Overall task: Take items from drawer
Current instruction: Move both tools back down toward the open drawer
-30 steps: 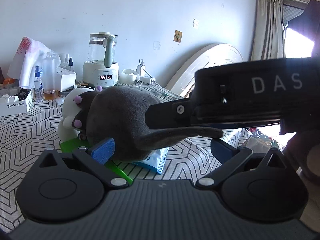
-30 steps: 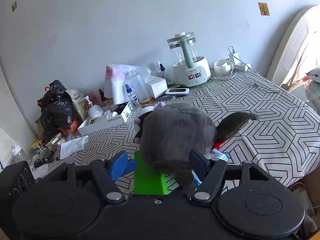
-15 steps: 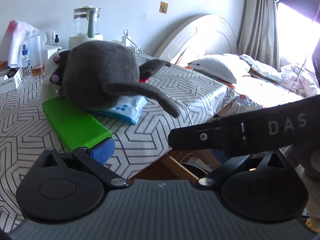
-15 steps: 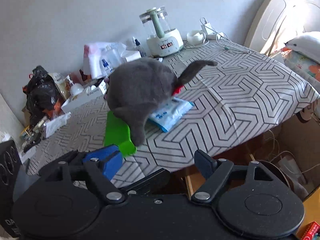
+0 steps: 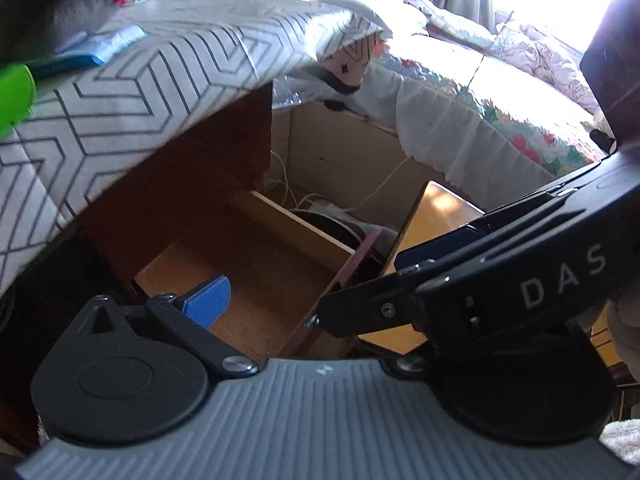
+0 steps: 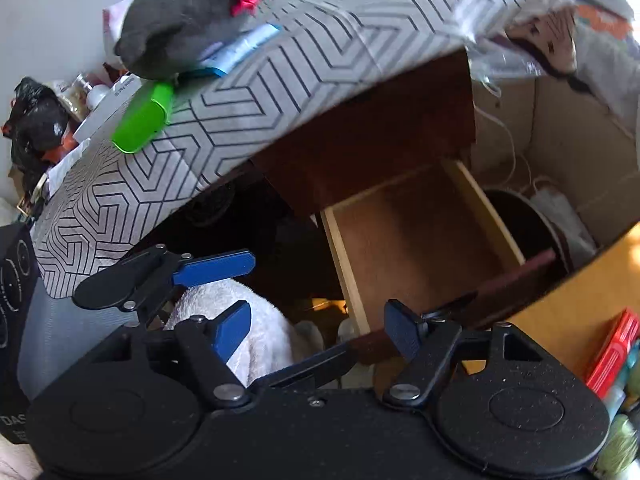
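Note:
An open wooden drawer sticks out below the patterned tabletop; what I see of its bottom is bare. It also shows in the right wrist view. My left gripper is open over the drawer, with its right finger hidden behind the right gripper. My right gripper is open and empty at the drawer's front. A grey plush toy, a green box and a blue packet lie on the tabletop.
A cardboard box with cables and a dark round thing stands beside the drawer. A bed with a floral cover lies behind. A white towel sits below the table. Red packs are at the right.
Both grippers have dropped from tabletop height to the open drawer under the table. The plush toy, green box and packet stay on top.

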